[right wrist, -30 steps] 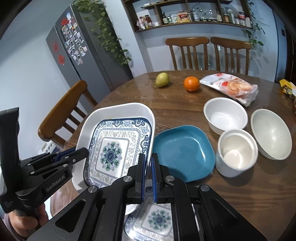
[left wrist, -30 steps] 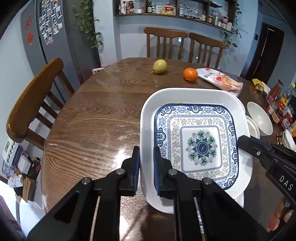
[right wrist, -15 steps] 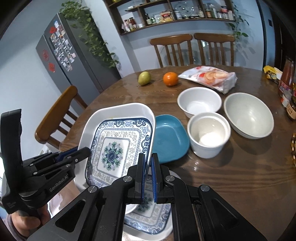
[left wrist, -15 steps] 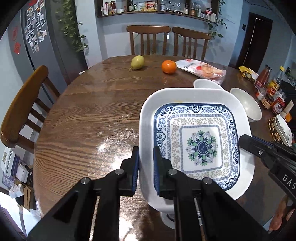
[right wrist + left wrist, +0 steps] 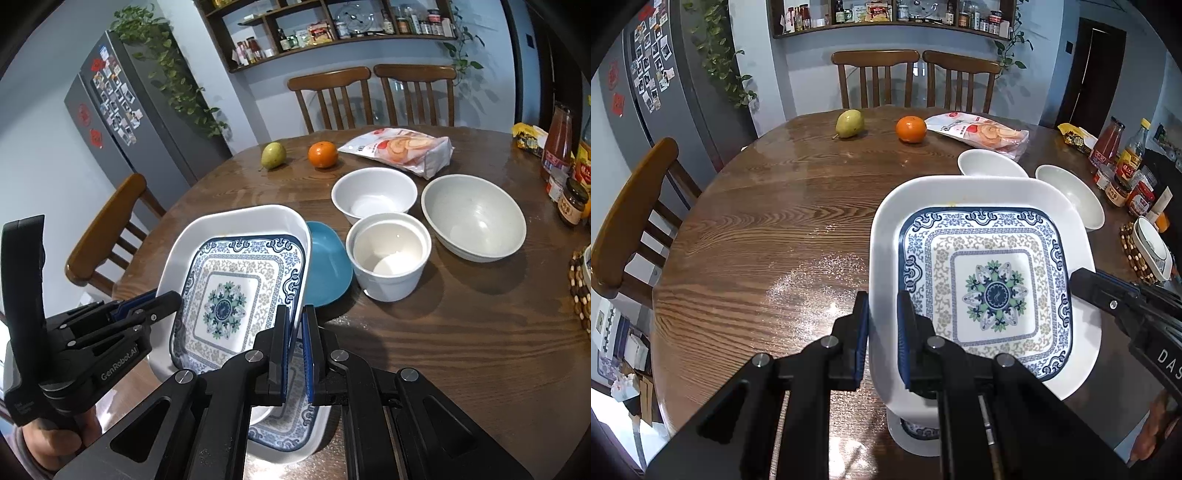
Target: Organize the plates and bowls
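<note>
A square white plate with a blue floral pattern [image 5: 990, 288] [image 5: 236, 295] hangs tilted above the table. My left gripper [image 5: 882, 306] [image 5: 162, 299] is shut on its left rim. My right gripper [image 5: 294, 314] [image 5: 1082, 280] is shut on the opposite rim. Beneath it, a second patterned plate [image 5: 288, 424] [image 5: 916, 432] lies on the table, mostly hidden. A blue plate [image 5: 328, 266] lies just beyond, partly covered by the held plate. To the right stand a white bowl [image 5: 373, 192], a deep white bowl [image 5: 388, 258] and a wide grey-white bowl [image 5: 472, 218].
On the far side of the round wooden table [image 5: 757, 240] lie a pear [image 5: 849, 123], an orange [image 5: 911, 129] and a snack bag [image 5: 979, 131]. Bottles and jars [image 5: 565, 166] and a beaded mat [image 5: 580, 288] crowd the right edge. Wooden chairs stand at the left and the back.
Both grippers have carried the patterned plate to the right, toward the bowls. It now covers more of the blue plate, and more of the second patterned plate shows beneath it.
</note>
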`<state>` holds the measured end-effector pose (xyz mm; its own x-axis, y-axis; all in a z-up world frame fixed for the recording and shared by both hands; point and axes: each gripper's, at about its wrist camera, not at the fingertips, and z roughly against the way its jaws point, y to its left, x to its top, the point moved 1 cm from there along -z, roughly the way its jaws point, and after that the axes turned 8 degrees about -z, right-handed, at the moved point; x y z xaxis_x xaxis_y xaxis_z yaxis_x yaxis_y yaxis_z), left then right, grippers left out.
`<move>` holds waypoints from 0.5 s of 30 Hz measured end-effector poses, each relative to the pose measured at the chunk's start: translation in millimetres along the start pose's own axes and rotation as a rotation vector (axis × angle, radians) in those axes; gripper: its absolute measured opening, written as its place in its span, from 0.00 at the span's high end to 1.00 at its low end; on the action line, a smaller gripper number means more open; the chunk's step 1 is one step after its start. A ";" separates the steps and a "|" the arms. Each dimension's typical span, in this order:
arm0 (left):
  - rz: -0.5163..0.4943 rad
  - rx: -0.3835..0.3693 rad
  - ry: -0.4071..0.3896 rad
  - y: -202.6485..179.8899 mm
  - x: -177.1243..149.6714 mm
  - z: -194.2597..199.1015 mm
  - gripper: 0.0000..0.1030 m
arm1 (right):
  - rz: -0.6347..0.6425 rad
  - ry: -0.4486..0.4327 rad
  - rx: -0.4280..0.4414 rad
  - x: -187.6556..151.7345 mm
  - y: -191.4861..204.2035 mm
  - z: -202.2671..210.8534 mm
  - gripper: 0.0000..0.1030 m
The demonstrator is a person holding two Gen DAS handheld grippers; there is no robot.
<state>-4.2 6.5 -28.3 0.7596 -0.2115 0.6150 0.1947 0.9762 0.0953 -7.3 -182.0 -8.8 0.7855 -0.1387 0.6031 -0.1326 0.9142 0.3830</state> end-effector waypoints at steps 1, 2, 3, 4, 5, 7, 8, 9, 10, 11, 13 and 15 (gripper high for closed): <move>0.000 0.000 0.001 -0.8 0.2 -0.2 0.89 | -0.001 0.001 -0.001 -0.2 -0.3 0.4 0.92; -0.002 0.000 0.002 -1.6 0.1 -0.4 0.89 | -0.002 0.002 -0.001 -0.4 -1.2 0.7 0.92; -0.002 0.000 0.003 -2.2 0.0 -0.4 0.89 | -0.003 0.003 -0.001 -0.8 -1.4 0.8 0.92; -0.003 0.001 0.004 -2.7 -0.3 -0.6 0.89 | -0.002 0.005 -0.002 -1.2 -2.0 1.0 0.92; -0.004 0.001 0.006 -3.4 -0.3 -0.7 0.89 | -0.001 0.006 -0.003 -2.0 -1.5 1.6 0.92; -0.003 0.000 0.009 -4.4 -1.0 -1.1 0.89 | 0.000 0.008 -0.005 -3.3 -1.6 2.3 0.92; -0.005 0.001 0.012 -5.2 -1.3 -1.7 0.89 | 0.000 0.010 -0.004 -3.5 -2.2 2.2 0.92; -0.006 0.000 0.015 -6.0 -1.7 -2.4 0.89 | 0.000 0.013 -0.004 -3.9 -2.9 2.0 0.92; -0.006 0.000 0.017 -6.4 -1.3 -3.1 0.89 | -0.002 0.015 -0.004 -4.5 -3.8 1.6 0.92; -0.007 0.000 0.020 -7.1 -1.8 -3.8 0.89 | -0.005 0.018 -0.003 -5.1 -4.7 1.4 0.92; -0.007 -0.003 0.025 -7.9 -3.0 -5.1 0.89 | -0.006 0.024 -0.004 -5.9 -6.0 0.4 0.92; -0.008 -0.004 0.030 -9.1 -4.1 -6.0 0.89 | -0.009 0.031 -0.004 -7.3 -7.9 -0.2 0.92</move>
<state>-5.3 -1.8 -36.4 0.7764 -0.2205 0.5903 0.2032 0.9744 0.0968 -11.9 -188.1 -16.4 0.8050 -0.1352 0.5777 -0.1231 0.9145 0.3855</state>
